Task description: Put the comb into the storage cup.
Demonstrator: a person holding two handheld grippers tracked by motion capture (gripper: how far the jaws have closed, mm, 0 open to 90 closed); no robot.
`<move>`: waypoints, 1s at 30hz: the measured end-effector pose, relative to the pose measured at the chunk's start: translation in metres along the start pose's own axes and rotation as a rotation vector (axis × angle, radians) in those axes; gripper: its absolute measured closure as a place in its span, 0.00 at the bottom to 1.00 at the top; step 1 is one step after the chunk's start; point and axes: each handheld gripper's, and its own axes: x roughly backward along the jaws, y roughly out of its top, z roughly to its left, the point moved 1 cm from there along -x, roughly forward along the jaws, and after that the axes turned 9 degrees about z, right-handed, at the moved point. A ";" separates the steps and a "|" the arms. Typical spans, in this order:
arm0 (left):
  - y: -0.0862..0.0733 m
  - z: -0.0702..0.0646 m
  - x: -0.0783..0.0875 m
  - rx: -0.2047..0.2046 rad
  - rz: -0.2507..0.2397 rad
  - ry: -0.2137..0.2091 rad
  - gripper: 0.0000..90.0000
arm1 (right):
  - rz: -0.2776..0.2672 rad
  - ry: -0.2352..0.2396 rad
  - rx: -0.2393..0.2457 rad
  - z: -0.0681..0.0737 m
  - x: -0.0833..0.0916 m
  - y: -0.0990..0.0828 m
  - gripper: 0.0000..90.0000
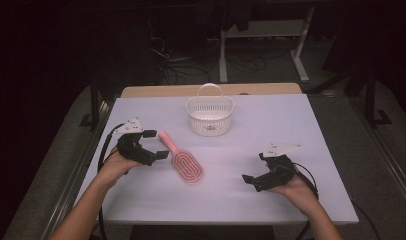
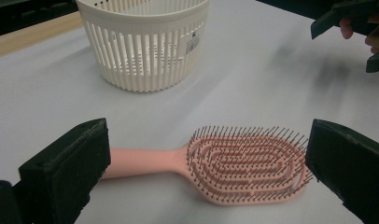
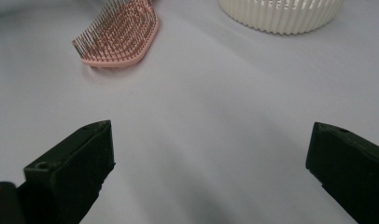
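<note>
A pink hairbrush [image 1: 182, 158] lies flat on the white table, bristles up, handle pointing to the far left. In the left gripper view the hairbrush [image 2: 234, 163] lies just beyond the wide-apart jaws, and in the right gripper view its head [image 3: 120, 35] sits at the upper left. My left gripper [image 1: 156, 146] is open just left of the brush, level with its handle. My right gripper [image 1: 251, 181] is open over bare table to the right of the brush. A white slatted basket [image 1: 210, 115] with a handle stands behind the brush.
The white table [image 1: 271, 200] has bare surface at front and right. A wooden edge [image 1: 161, 91] runs behind it. Beyond the table stand desk legs and cables on a dark floor. In the left gripper view the other hand's gripper [image 2: 351, 28] shows at upper right.
</note>
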 end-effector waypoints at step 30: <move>0.019 0.012 -0.010 0.006 0.001 0.002 0.00 | -0.011 0.006 -0.009 -0.001 0.000 0.001 0.01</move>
